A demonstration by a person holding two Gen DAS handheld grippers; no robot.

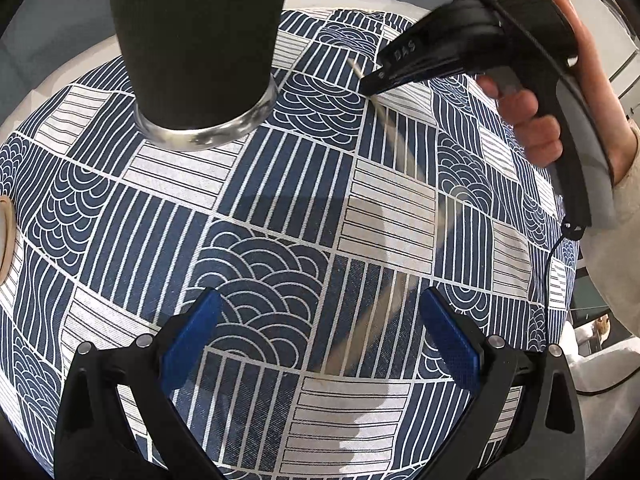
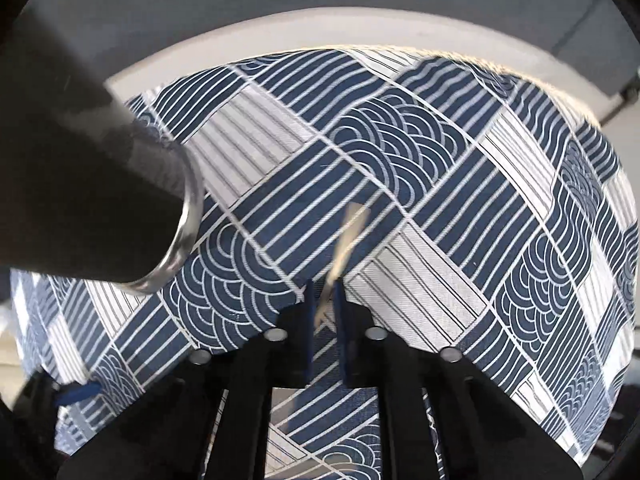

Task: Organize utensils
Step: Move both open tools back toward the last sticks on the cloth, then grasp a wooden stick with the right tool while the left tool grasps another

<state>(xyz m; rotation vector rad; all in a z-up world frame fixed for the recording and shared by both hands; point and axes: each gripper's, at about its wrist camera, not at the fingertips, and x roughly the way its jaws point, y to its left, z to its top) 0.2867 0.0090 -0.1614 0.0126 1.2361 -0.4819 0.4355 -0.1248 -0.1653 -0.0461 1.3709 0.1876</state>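
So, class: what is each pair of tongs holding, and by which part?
The right tongs pinch a thin, blurred utensil partway along its length; which part cannot be told. The left tongs stand open, holding nothing.

blue patterned tablecloth [image 1: 280, 208], white table [image 2: 280, 28]

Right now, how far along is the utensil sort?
Done: cannot tell; the black cup's inside is out of view. In hand: the right claw is shut on a thin pale utensil, motion-blurred above the patterned cloth. The left claw is open, holding nothing. Left: that utensil probably goes into the cup.
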